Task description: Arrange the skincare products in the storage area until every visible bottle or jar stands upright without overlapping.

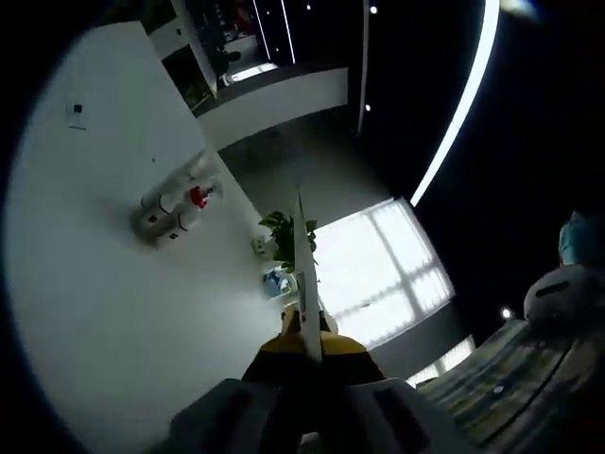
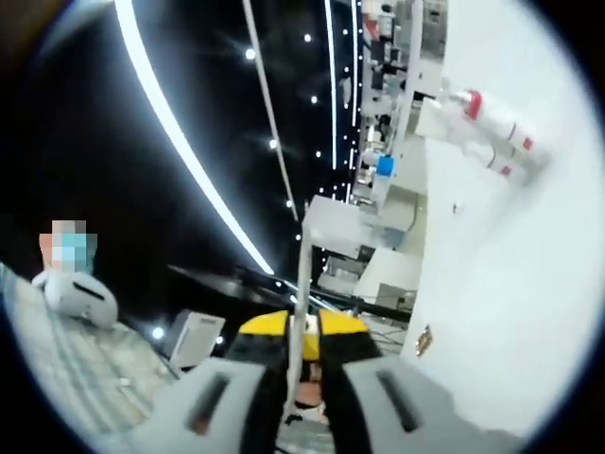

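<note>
Both my grippers point up and away from any bench: left gripper (image 1: 307, 331) and right gripper (image 2: 302, 345) each have jaws pressed together w/ a thin white strip-like thing standing in the seam, can't tell if it's pinched. Risk as I judge it: swinging down blind, I knock bottles over. The bottles (image 1: 175, 208) sit in a cluster on the white surface (image 1: 85, 312), long axes roughly parallel, red caps toward the window (image 1: 378, 265); can't tell upright vs lying, views roll.

The left gripper (image 1: 304, 284) has pale grey jaw housings and yellow inner blocks with a black band (partly shadowed), tapering to thin whitish blades. The right gripper (image 2: 302, 284) looks the same: grey moulded shells with dark slots, yellow-and-black blocks, slim pale blades.
</note>
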A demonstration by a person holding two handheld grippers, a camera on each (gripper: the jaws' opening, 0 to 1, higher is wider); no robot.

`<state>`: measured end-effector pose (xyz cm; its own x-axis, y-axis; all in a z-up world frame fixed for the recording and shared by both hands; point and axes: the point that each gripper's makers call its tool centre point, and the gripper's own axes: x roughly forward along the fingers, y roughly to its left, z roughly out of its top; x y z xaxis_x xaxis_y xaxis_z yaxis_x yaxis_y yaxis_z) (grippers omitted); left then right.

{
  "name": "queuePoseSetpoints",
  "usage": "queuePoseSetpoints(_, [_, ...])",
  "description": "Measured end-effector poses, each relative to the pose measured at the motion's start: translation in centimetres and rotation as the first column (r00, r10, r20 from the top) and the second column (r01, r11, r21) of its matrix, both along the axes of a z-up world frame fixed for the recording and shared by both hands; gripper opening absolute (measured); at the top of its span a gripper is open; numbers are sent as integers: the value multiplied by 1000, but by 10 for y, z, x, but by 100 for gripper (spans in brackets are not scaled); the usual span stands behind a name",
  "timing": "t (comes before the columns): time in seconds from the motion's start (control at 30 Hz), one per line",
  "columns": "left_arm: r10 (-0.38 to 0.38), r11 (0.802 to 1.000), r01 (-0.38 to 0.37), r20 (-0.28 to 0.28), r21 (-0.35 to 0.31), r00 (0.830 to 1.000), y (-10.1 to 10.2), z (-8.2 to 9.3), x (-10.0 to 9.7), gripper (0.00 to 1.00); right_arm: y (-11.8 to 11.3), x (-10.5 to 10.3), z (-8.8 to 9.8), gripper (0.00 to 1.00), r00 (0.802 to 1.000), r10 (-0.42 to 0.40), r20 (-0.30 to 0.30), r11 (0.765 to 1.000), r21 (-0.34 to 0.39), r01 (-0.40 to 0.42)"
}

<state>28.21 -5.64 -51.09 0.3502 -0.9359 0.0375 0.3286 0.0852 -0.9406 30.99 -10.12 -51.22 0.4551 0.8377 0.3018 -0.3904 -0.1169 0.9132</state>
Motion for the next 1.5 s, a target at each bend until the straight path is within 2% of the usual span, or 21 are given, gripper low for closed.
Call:
queuePoseSetpoints(0.2, [46,999,-46,8,2,999,9,2,12,1,-7,0,-3,10,1000,-17,-2,1000,-5,17])
queuePoseSetpoints(0.43, [95,995,-95,1,16,995,17,2,29,1,-19,3,-6,19,997,-75,17,996,-52,76])
queuePoseSetpoints(0.6, [129,991,-129,-14,43,992,20,-4,46,1,-29,8,-23,35,989,-143,46,976,-162,148])
queuePoseSetpoints(0.73, [136,989,-135,-22,56,990,21,-7,57,1,-37,6,-26,38,986,-156,50,971,-175,163])
queuePoseSetpoints(0.8, [140,989,-138,-22,56,990,21,-8,61,1,-42,8,-30,45,982,-178,57,961,-203,186])
queuePoseSetpoints(0.9, [162,985,-159,-41,58,986,22,-12,71,1,-53,14,-37,62,970,-235,53,941,-236,241])
queuePoseSetpoints(1.03, [171,983,-167,-48,74,984,23,-18,82,1,-65,17,-39,70,959,-278,56,924,-258,283])
queuePoseSetpoints(1.1, [171,983,-167,-55,80,984,24,-21,88,1,-71,20,-41,74,950,-304,68,907,-284,311])
queuePoseSetpoints(1.17, [175,982,-170,-57,87,983,26,-23,95,1,-78,24,-51,85,938,-340,71,874,-346,343])
queuePoseSetpoints(1.2, [179,981,-173,-62,87,982,27,-25,98,1,-82,27,-56,91,928,-366,74,850,-380,365])
queuePoseSetpoints(1.23, [183,980,-177,-66,87,981,28,-25,101,1,-84,27,-58,98,924,-375,74,838,-399,372])
queuePoseSetpoints(1.27, [189,979,-182,-69,87,980,29,-27,104,1,-85,28,-61,99,923,-378,79,827,-419,375])
queuePoseSetpoints(1.43, [204,974,-192,-101,118,974,33,-40,114,2,-85,19,-84,99,945,-307,112,746,-588,312])
queuePoseSetpoints(1.5, [208,973,-194,-108,122,972,33,-44,118,2,-85,16,-84,99,949,-281,144,721,-620,308])
